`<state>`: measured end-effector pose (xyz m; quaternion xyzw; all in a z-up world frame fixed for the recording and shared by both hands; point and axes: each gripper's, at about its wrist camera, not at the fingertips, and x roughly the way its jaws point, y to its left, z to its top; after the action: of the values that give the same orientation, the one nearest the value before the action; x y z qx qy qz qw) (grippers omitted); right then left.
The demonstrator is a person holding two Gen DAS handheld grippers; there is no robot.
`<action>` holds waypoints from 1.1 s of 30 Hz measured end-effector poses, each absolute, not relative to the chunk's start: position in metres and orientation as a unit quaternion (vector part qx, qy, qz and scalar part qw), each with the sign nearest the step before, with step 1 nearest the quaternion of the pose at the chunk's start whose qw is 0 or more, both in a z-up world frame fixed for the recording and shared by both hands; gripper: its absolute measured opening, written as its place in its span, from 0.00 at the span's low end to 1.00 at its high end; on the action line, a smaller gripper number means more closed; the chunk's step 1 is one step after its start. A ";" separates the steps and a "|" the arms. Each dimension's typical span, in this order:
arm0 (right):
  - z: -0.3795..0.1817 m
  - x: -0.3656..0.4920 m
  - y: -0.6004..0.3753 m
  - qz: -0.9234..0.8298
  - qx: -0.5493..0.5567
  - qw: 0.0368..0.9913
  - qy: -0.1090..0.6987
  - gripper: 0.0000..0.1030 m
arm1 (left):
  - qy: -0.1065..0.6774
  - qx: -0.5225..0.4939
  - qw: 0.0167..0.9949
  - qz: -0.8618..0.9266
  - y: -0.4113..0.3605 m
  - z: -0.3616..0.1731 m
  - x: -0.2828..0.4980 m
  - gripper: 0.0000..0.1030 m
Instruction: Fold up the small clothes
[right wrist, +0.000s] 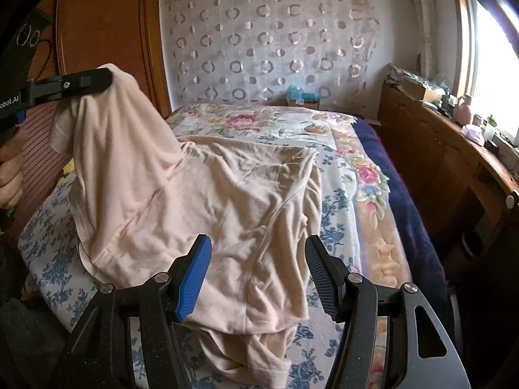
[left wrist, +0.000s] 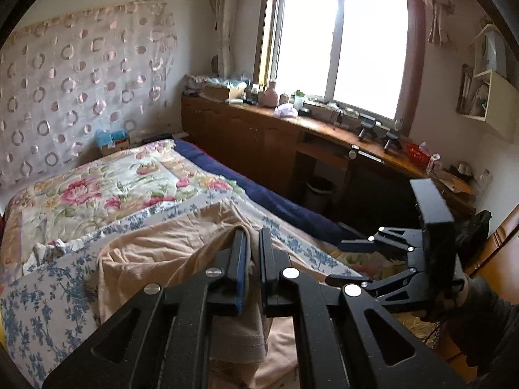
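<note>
Left tongs (left wrist: 254, 253) tips under peach garment (right wrist: 227, 201)

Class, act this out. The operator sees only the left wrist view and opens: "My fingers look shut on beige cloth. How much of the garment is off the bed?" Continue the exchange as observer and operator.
Observer: Only one end. In the right wrist view, the left gripper holds that end up high, and the rest of the garment lies crumpled on the blue-flowered sheet.
Operator: Is the right gripper gripping any cloth?
Observer: No. The right gripper is open, and its fingers sit apart above the garment's near part.
Operator: What's behind my gripper?
Observer: A brown wooden door, close behind the raised cloth.
</note>
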<state>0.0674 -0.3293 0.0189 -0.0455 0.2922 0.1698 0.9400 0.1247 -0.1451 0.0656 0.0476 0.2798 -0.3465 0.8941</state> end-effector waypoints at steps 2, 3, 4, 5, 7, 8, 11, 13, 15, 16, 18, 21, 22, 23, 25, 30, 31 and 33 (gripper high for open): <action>0.017 0.069 -0.331 0.167 -0.045 0.940 0.293 0.60 | 0.279 0.050 0.894 -0.347 -0.144 0.061 0.124 0.36; 0.016 0.068 -0.332 0.167 -0.044 0.940 0.294 0.60 | 0.277 0.051 0.896 -0.343 -0.141 0.058 0.124 0.42; 0.015 0.069 -0.332 0.168 -0.042 0.940 0.295 0.60 | 0.276 0.053 0.898 -0.339 -0.138 0.054 0.123 0.46; 0.015 0.069 -0.332 0.168 -0.041 0.939 0.296 0.60 | 0.278 0.054 0.898 -0.336 -0.136 0.051 0.122 0.50; 0.013 0.069 -0.331 0.169 -0.040 0.938 0.299 0.60 | 0.286 0.057 0.900 -0.325 -0.129 0.042 0.123 0.58; 0.013 0.070 -0.331 0.170 -0.039 0.938 0.300 0.60 | 0.288 0.058 0.900 -0.321 -0.127 0.039 0.124 0.64; 0.012 0.074 -0.329 0.177 -0.037 0.936 0.304 0.60 | 0.296 0.058 0.903 -0.306 -0.112 0.026 0.124 0.68; 0.011 0.078 -0.325 0.183 -0.039 0.933 0.308 0.60 | 0.301 0.051 0.906 -0.292 -0.100 0.018 0.124 0.68; 0.009 0.084 -0.320 0.189 -0.041 0.930 0.313 0.60 | 0.303 0.042 0.912 -0.272 -0.086 0.009 0.122 0.68; 0.008 0.088 -0.316 0.193 -0.043 0.928 0.315 0.60 | 0.304 0.038 0.914 -0.266 -0.080 0.005 0.122 0.68; 0.006 0.096 -0.309 0.202 -0.047 0.925 0.320 0.60 | 0.309 0.030 0.916 -0.254 -0.068 -0.003 0.122 0.68; 0.004 0.106 -0.298 0.207 -0.052 0.922 0.323 0.60 | 0.315 0.025 0.919 -0.238 -0.055 -0.012 0.122 0.68; 0.005 0.109 -0.295 0.210 -0.053 0.921 0.323 0.60 | 0.315 0.026 0.919 -0.234 -0.052 -0.014 0.122 0.68; 0.004 0.110 -0.295 0.211 -0.053 0.921 0.322 0.60 | 0.316 0.026 0.921 -0.228 -0.049 -0.016 0.122 0.68; 0.005 0.117 -0.291 0.215 -0.051 0.921 0.320 0.60 | 0.317 0.022 0.922 -0.221 -0.042 -0.021 0.121 0.68; 0.002 0.126 -0.287 0.205 -0.058 0.922 0.324 0.60 | 0.322 0.012 0.923 -0.211 -0.031 -0.029 0.118 0.68; -0.002 0.130 -0.288 0.203 -0.057 0.920 0.331 0.60 | 0.322 0.010 0.923 -0.210 -0.029 -0.030 0.117 0.68; -0.009 0.134 -0.287 0.203 -0.052 0.916 0.343 0.60 | 0.325 0.006 0.922 -0.210 -0.027 -0.033 0.116 0.68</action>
<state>0.1344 -0.2872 -0.0094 -0.0523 0.3426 0.2034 0.9157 0.1157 -0.0267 -0.0334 0.0058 0.3247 -0.2102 0.9221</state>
